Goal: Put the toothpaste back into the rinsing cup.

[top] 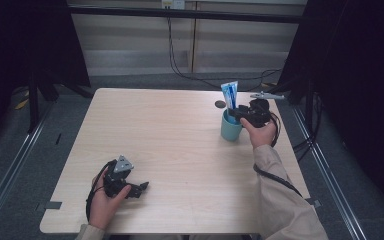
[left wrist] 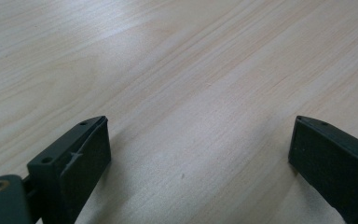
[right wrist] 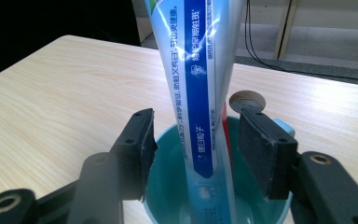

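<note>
**Toothpaste tube stands in the teal cup, right jaws slack around it**

High view: the teal cup (top: 230, 127) sits near the table's (top: 170, 145) far right edge, the toothpaste tube (top: 230, 94) rising upright from it. The right gripper (top: 241, 116) is at the cup's rim; the left gripper (top: 139, 189) rests near the front edge, well apart.

Left gripper view: its jaws stand wide over bare wood, holding nothing.

Right gripper view: the tube stands between the parted pads (right wrist: 261, 151), a gap visible on each side.
</note>
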`<state>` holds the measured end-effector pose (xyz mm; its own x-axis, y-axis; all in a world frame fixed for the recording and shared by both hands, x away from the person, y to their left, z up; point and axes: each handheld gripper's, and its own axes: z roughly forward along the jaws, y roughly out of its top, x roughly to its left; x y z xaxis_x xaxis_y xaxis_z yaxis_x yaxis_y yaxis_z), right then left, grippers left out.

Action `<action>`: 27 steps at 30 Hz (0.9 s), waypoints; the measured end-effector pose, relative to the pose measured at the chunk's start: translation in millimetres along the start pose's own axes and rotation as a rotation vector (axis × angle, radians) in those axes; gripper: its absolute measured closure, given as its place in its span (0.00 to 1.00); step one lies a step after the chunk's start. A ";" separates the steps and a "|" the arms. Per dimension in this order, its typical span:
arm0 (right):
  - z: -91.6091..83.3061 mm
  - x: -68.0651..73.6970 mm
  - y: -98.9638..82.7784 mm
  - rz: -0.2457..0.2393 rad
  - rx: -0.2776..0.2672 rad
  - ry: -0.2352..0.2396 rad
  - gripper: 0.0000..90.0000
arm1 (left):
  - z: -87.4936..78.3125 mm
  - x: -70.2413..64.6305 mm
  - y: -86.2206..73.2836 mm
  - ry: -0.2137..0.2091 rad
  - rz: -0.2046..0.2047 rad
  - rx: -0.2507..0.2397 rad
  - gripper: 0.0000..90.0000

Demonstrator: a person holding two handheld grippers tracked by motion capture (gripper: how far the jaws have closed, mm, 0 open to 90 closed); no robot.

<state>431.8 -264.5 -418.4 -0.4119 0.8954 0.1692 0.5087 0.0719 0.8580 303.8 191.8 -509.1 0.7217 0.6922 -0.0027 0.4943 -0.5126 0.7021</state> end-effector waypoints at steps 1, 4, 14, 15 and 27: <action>-0.8 0.5 0.2 0.000 0.002 0.000 0.50 | 0.0 0.0 0.0 0.000 0.001 0.000 0.06; -3.1 1.1 0.3 -0.001 0.005 0.000 0.47 | 0.0 -0.1 0.0 0.000 0.001 0.000 0.06; -9.1 2.2 -0.4 0.004 0.021 0.014 0.42 | 0.3 -0.5 -0.1 -0.001 -0.004 -0.003 0.06; -9.3 1.8 -0.8 0.005 0.021 0.016 0.42 | 0.3 -0.6 -0.1 -0.001 -0.004 -0.002 0.06; -12.9 0.3 -4.3 0.004 0.031 0.020 0.39 | 0.4 -0.7 -0.1 0.000 -0.005 -0.003 0.06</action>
<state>419.8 -270.2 -415.8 -0.4248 0.8868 0.1823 0.5333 0.0824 0.8419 303.5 191.2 -509.4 0.7195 0.6944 -0.0064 0.4964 -0.5079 0.7040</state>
